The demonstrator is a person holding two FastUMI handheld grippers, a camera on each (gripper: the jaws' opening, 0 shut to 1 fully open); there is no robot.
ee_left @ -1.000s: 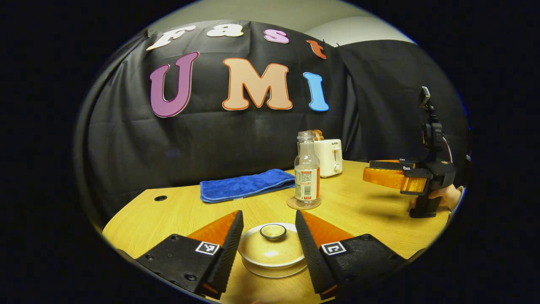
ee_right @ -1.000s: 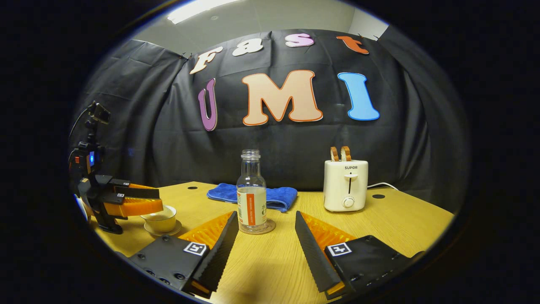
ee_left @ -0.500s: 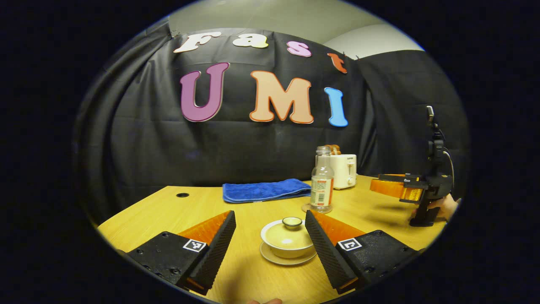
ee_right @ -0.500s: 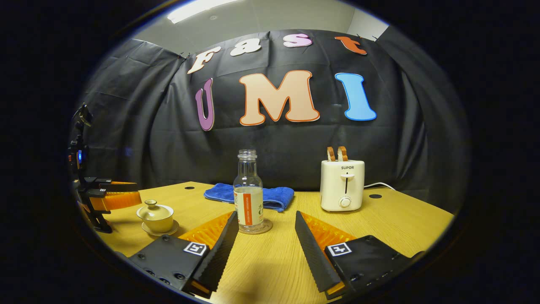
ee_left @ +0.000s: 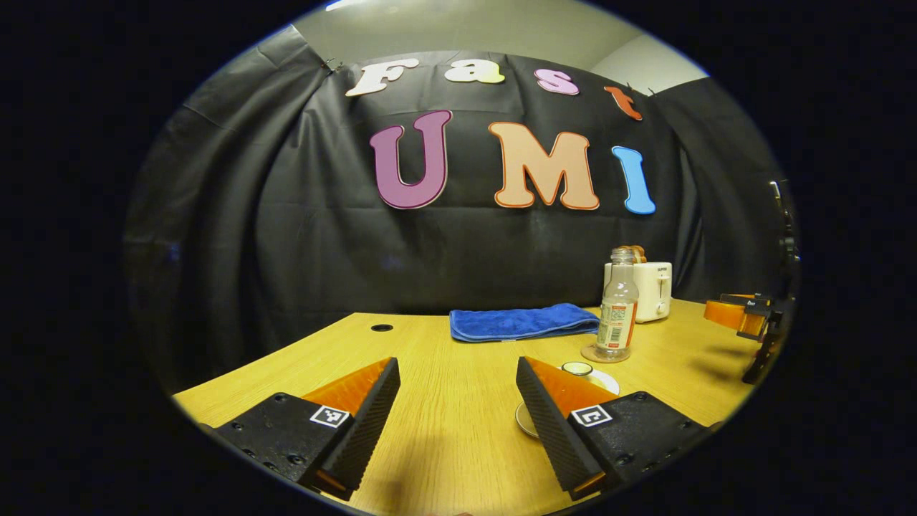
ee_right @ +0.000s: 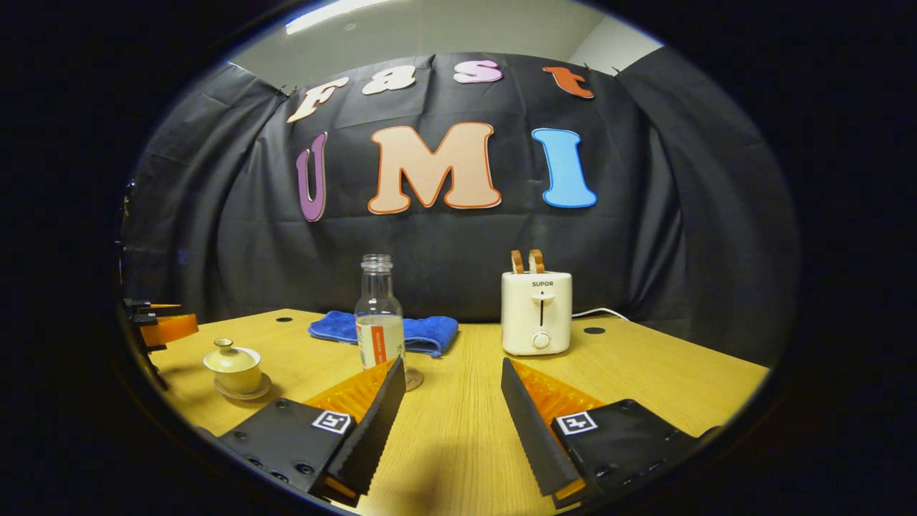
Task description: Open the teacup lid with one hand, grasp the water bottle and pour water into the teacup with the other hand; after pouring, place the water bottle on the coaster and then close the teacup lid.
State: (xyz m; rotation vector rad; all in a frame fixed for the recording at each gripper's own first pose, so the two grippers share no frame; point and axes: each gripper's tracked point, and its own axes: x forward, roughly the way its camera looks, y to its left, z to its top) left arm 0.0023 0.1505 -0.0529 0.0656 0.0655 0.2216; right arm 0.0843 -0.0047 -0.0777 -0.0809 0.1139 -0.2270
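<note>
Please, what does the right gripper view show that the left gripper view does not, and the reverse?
Right gripper view: the whole lidded teacup on its saucer, the front of the toaster and its cable. Left gripper view: the full ring of the coaster under the water bottle. Both: water bottle, blue towel, toaster; left hand-held gripper and right hand-held gripper open.

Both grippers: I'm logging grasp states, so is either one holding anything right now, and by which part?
Nothing is held. The left gripper and right gripper are both open over bare table, apart from the lidded teacup and bottle.
</note>
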